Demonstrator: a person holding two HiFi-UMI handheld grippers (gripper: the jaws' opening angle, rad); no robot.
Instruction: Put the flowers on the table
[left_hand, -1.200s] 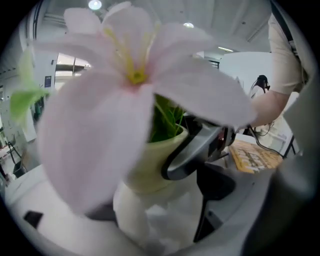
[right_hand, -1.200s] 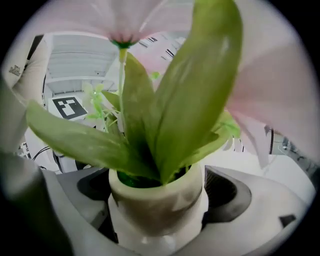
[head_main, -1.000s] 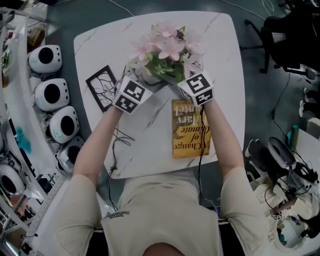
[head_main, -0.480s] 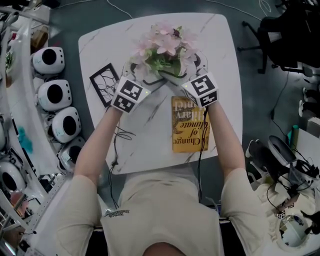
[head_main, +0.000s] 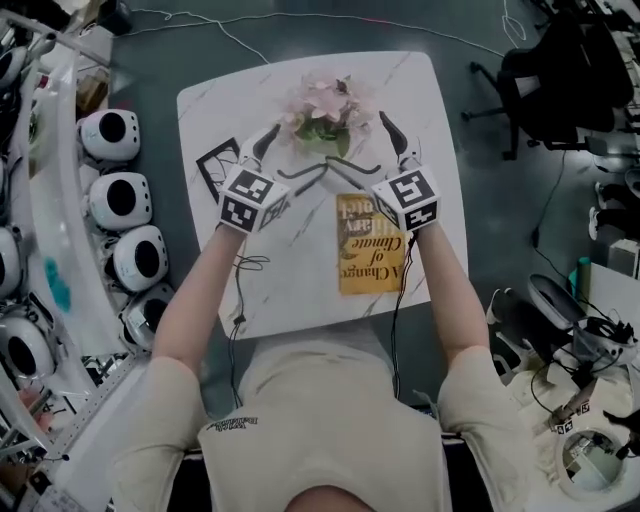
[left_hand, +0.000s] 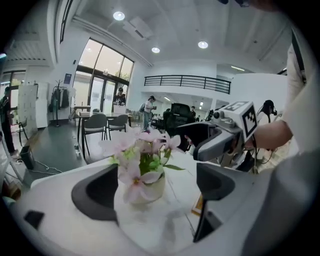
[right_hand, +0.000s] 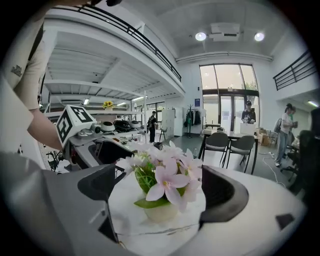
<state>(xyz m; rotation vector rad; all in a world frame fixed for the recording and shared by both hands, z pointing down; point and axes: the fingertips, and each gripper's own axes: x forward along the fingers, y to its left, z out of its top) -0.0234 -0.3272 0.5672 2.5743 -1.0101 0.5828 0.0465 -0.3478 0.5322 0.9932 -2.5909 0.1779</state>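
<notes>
A small pale pot of pink flowers (head_main: 325, 105) stands upright on the white marble table (head_main: 300, 280), near its far edge. My left gripper (head_main: 285, 160) is open on the near left side of the pot, with its jaws spread wide and apart from it. At the near right side my right gripper (head_main: 368, 152) is open as well and touches nothing. In the left gripper view the flowers (left_hand: 142, 167) stand ahead of the left gripper (left_hand: 155, 189), with the right gripper (left_hand: 220, 137) beyond them. In the right gripper view the flowers (right_hand: 167, 180) sit ahead of the right gripper (right_hand: 162, 195).
A yellow book (head_main: 375, 245) lies on the table under my right hand. A black framed picture (head_main: 215, 165) lies at the table's left edge. White rounded devices (head_main: 110, 135) line a rack on the left. A dark chair (head_main: 560, 70) stands at the far right.
Both grippers have drawn back from the flowers toward the person and their jaws have spread wide. The pot now stands free on the table.
</notes>
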